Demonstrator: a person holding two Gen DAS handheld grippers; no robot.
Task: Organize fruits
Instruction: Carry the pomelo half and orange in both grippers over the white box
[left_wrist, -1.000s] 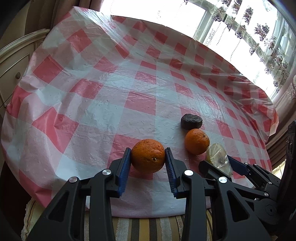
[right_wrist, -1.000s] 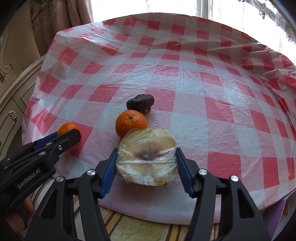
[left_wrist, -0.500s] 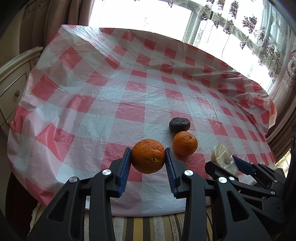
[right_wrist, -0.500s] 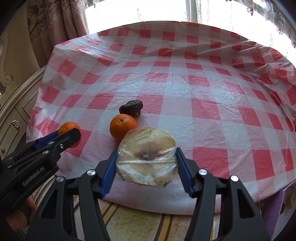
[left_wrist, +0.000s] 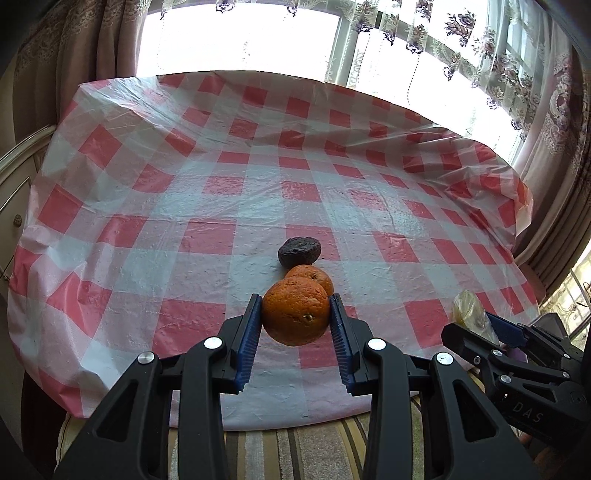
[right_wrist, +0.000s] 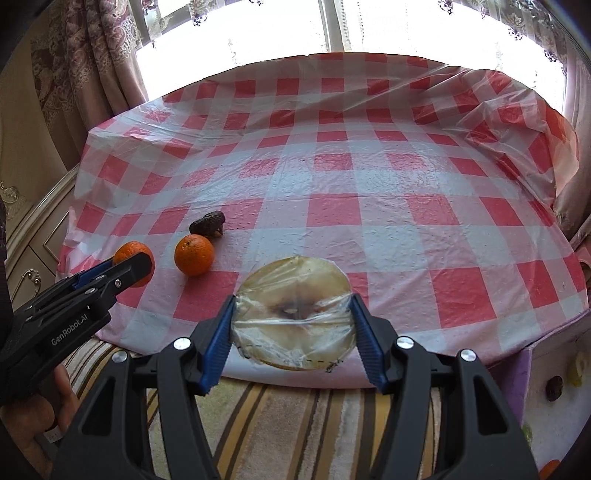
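My left gripper (left_wrist: 295, 314) is shut on an orange (left_wrist: 295, 312) and holds it above the near edge of the red-checked table (left_wrist: 221, 192). My right gripper (right_wrist: 291, 314) is shut on a plastic-wrapped half fruit (right_wrist: 293, 314), cut face toward the camera, also held near the table's front edge. A second orange (right_wrist: 194, 254) and a dark wrinkled fruit (right_wrist: 207, 224) lie on the cloth; in the left wrist view the second orange (left_wrist: 314, 275) is partly hidden behind the held one, with the dark fruit (left_wrist: 299, 252) beyond it. The left gripper with its orange (right_wrist: 129, 253) shows in the right wrist view.
A cream cabinet (left_wrist: 14, 206) stands at the table's left. Curtains and a bright window (right_wrist: 406, 26) lie behind the table. A striped rug (right_wrist: 295, 424) lies below the front edge. Small fruits (right_wrist: 554, 387) lie on the floor at right.
Both grippers have pulled back and risen away from the table, each still holding its fruit. The table fruits look farther off.
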